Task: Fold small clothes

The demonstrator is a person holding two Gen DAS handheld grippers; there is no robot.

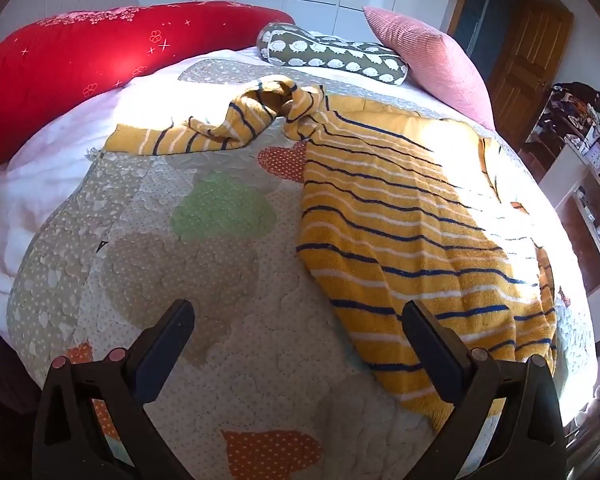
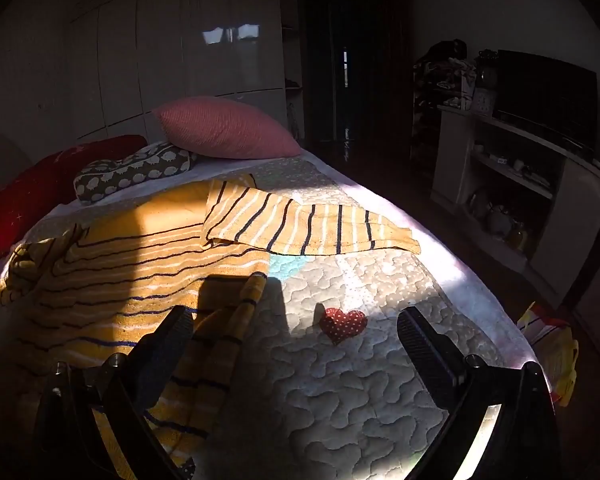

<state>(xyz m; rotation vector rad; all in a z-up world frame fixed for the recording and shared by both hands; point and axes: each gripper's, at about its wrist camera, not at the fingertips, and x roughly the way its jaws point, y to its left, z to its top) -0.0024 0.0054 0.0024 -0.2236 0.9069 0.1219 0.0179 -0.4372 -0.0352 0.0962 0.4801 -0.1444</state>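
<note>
The yellow striped garment (image 1: 412, 240) is lying spread on the quilted bed (image 1: 228, 352), one sleeve (image 1: 236, 120) twisted and bunched near the pillows. The left tool (image 1: 298, 344) and the right tool (image 2: 296, 344) are both hanging wide apart, gripping nothing. Judging ahead, a pinch could be catching the quilt along with the hem, and the twisted sleeve could be folding in crooked

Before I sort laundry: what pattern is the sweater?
Yellow sweater with navy and white stripes, clearest in the left wrist view.
</note>
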